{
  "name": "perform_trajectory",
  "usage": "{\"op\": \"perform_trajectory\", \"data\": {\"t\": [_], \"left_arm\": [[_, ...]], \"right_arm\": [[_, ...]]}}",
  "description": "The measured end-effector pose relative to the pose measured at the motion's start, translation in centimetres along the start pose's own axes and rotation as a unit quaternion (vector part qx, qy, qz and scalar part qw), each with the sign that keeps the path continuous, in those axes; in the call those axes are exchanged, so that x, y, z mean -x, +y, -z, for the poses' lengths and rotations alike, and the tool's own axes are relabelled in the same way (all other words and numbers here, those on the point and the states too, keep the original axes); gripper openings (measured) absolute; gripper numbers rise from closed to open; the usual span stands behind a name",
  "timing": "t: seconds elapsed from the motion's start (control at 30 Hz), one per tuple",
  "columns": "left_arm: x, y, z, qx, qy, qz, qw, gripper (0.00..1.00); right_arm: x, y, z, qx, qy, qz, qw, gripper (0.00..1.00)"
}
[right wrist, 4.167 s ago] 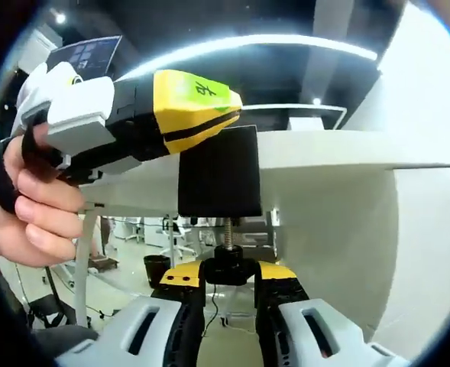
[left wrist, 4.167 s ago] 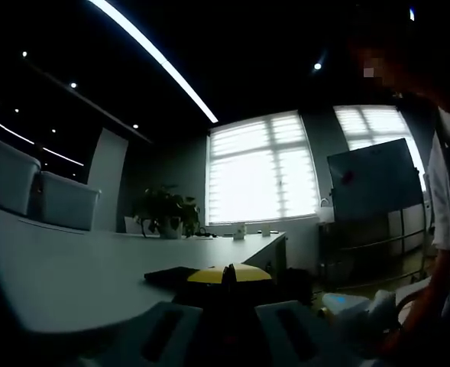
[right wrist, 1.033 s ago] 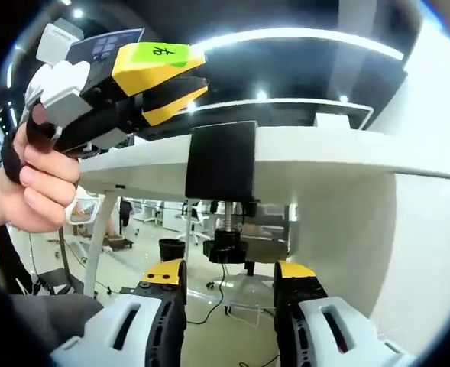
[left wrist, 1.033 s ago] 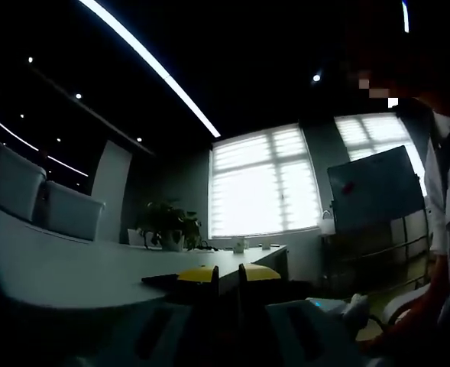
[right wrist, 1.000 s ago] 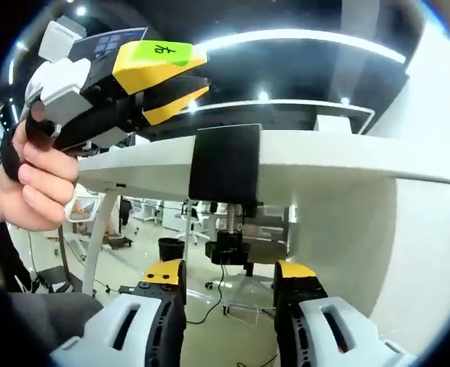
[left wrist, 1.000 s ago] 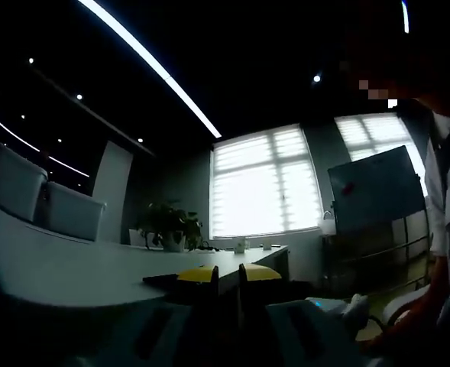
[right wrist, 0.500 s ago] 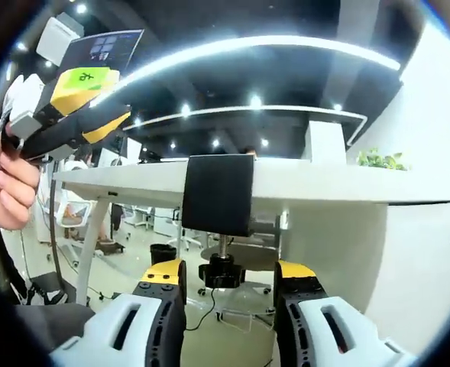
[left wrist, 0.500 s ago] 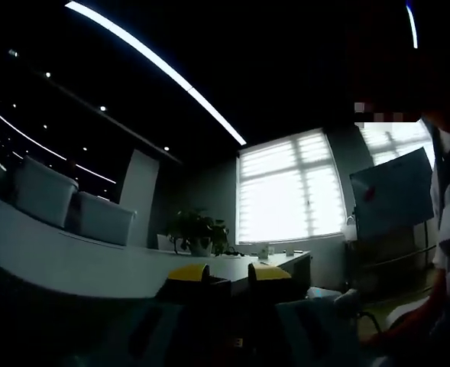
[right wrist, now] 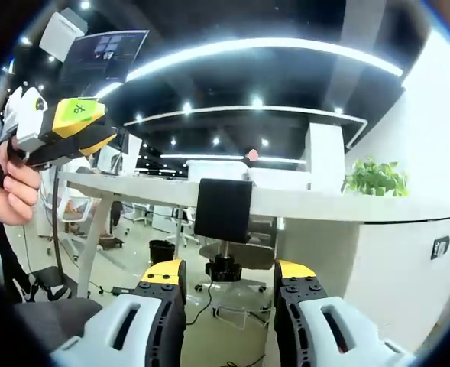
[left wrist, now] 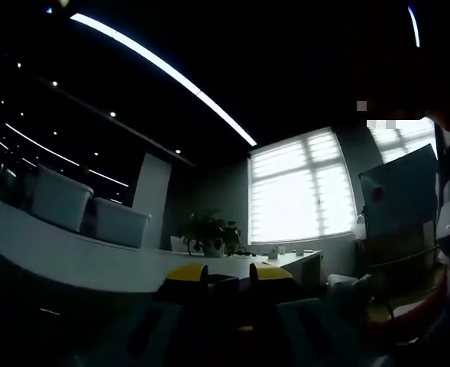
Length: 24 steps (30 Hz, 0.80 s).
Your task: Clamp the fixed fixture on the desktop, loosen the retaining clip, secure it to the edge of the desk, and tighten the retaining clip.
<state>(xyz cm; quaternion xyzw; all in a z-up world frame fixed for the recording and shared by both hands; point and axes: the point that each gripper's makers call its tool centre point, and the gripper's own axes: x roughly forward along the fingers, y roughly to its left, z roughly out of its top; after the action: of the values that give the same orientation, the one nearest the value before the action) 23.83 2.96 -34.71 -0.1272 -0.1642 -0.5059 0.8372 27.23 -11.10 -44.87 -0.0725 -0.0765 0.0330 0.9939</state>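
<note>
In the right gripper view our right gripper (right wrist: pixel 228 284) sits at six o'clock with its yellow-tipped jaws spread apart and nothing between them. Just beyond them the black fixture (right wrist: pixel 224 212) hangs on the edge of the white desk (right wrist: pixel 301 202), its body against the desk's rim and its retaining screw knob (right wrist: pixel 224 268) below, under the desktop. At nine o'clock we see our left gripper (right wrist: pixel 87 130), held in a hand (right wrist: pixel 9 189), well apart from the fixture; its yellow jaws look parted with nothing in them. In the left gripper view those jaw tips (left wrist: pixel 228 272) stand apart at six o'clock, though that view is very dark.

We judge the fixture already seated on the edge, so what remains is confirming that the clip is tight. To do that well we would bring the right jaws squarely around the knob, close fully before turning, and keep the left gripper ready to steady the black body so it does not creep along the rim. Whether the screw pad is already hard against the underside, we cannot tell.

The desk is long, white and smooth. Around it: a potted plant (right wrist: pixel 375 177) at three o'clock, office chairs under the desk, strip lights overhead, and bright blinds on a window (left wrist: pixel 302 187).
</note>
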Motion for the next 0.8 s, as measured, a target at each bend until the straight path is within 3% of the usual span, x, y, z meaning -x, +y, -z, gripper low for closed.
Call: {"op": "perform_trajectory", "data": {"t": [0.47, 0.8], "left_arm": [[1.6, 0.2, -1.3, -0.010, 0.008, -0.024, 0.9996, 0.22], [3.3, 0.6, -2.0, -0.031, 0.035, -0.043, 0.9980, 0.22]], "right_arm": [[2.4, -2.2, -3.4, 0.020, -0.011, 0.018, 0.9996, 0.44], [4.2, -4.6, -6.7, 0.038, -0.023, 0.027, 0.9986, 0.44]]}}
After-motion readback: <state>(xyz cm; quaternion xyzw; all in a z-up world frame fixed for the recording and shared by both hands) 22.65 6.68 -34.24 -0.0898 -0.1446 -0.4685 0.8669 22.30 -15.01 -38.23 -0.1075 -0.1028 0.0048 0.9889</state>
